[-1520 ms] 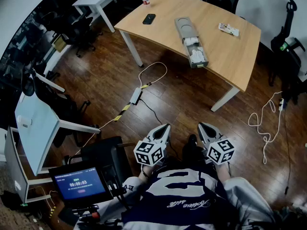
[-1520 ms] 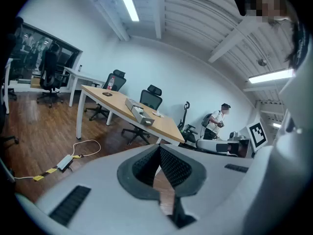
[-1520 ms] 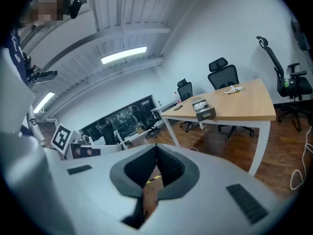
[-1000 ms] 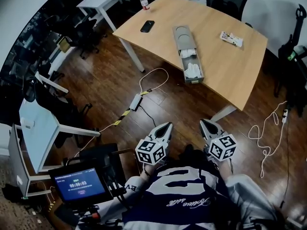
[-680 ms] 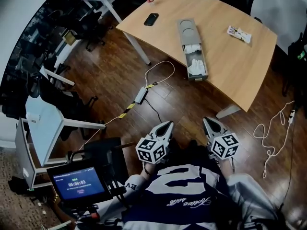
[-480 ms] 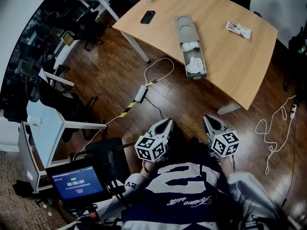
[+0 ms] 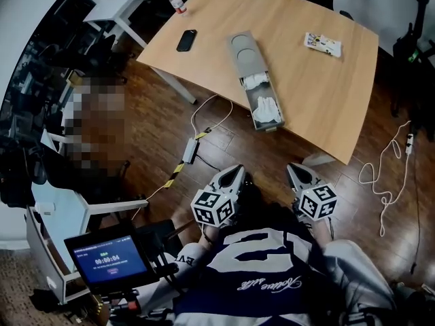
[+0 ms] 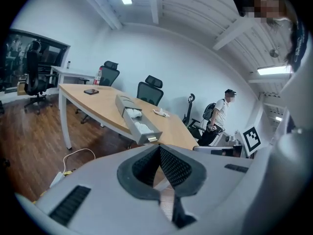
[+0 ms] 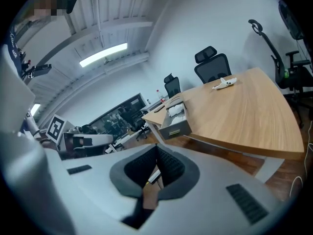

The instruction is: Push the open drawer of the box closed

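Note:
A long grey box (image 7: 243,51) lies on the wooden table (image 7: 319,87), its drawer (image 7: 265,107) pulled open toward the table's near edge with white cloths inside. The same box (image 8: 128,105) and drawer front (image 8: 150,137) show in the left gripper view, and the drawer front (image 9: 175,129) in the right gripper view. My left gripper (image 7: 237,173) and right gripper (image 7: 293,169) are held close to my chest, well short of the table. Both are shut with nothing between the jaws (image 8: 159,148) (image 9: 157,148).
On the table lie a black phone (image 7: 186,40), a water bottle (image 7: 176,1) and a small packet (image 7: 323,43). A power strip with a cable (image 7: 189,151) lies on the wood floor ahead, and a white cable (image 7: 387,175) at right. A tablet screen (image 7: 109,258) sits at my lower left.
The head view has swung about, and the table now sits a little nearer and further left in the picture. Both grippers stay in the same place by my chest.

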Demonstrator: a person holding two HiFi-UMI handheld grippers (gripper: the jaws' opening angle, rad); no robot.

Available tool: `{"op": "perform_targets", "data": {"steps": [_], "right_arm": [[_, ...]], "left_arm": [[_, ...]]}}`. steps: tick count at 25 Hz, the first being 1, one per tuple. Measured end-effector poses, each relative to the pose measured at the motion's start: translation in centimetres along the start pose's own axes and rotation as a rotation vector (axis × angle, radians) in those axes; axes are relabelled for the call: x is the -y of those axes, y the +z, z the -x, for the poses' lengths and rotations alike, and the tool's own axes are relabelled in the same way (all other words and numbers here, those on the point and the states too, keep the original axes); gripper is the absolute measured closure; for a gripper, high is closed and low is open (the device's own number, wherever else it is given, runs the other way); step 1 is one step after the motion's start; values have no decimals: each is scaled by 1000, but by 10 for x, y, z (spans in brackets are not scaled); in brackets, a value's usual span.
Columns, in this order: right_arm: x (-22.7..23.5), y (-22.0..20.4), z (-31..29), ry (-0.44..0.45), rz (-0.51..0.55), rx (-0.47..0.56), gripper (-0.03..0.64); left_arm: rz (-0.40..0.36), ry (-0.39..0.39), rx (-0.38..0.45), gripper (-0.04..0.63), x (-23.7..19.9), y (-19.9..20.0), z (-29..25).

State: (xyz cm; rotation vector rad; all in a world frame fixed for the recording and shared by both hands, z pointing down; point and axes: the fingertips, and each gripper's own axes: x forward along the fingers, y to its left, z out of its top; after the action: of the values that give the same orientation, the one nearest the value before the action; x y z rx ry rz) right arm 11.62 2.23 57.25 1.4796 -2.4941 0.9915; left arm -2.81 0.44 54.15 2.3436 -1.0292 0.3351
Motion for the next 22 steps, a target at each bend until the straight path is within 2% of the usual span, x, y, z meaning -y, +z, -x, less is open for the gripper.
{"op": "perform_targets", "data": {"steps": [8, 22], "right_arm": [[5, 21, -74, -58, 3, -38, 618], [34, 16, -158, -187, 9, -152, 618]], "left_arm": [[-24, -19, 22, 593, -71, 62, -27], [26, -43, 1, 593, -154, 89, -47]]}}
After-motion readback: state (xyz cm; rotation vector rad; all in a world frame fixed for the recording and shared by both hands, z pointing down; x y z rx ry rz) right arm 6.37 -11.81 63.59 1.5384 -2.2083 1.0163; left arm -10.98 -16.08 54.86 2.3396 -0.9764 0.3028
